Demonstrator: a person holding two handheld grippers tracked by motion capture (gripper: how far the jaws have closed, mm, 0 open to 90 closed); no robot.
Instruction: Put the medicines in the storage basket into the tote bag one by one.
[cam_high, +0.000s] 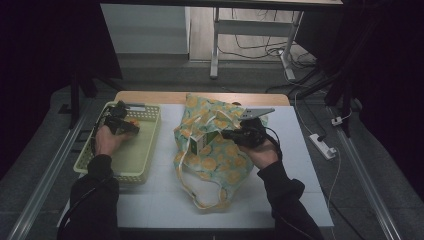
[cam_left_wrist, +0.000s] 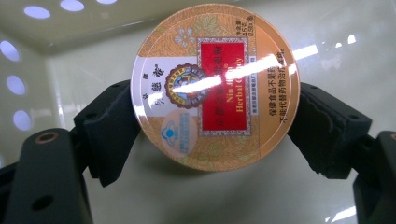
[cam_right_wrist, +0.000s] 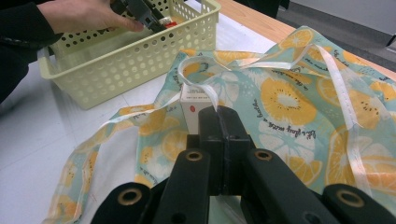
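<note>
Left gripper (cam_high: 131, 126): it hangs inside the yellow basket (cam_high: 148, 150) at the table's left, and its jaws clamp a round candy tin (cam_left_wrist: 215, 86) edge to edge, one jaw on each side of the rim.
Candy tin: orange lid with a red label, held face-on to the left gripper view; the pale basket floor lies close behind it, so I judge this a set-down into the basket, or a lift out, and I cannot tell which.
Why that hold: gripping across the width keeps a flat, slick disc from twisting loose.
Right gripper (cam_right_wrist: 218, 116): jaws pressed together on the white ribbon handle (cam_right_wrist: 209, 93) of the fruit-print bag (cam_right_wrist: 289, 107), pinched just at the bag's mouth.
Why that hold: by my reading, the ribbon is pulled to keep the mouth open and the cloth from sliding on the table.
Small box (cam_right_wrist: 190, 108): white carton, upright in the bag's opening, right beside the right gripper's tips; likely next in line.
Bag: slumped mid-table, its long ribbon trailing toward the person.
Risk: the glossy tin may slip if the squeeze eases.
</note>
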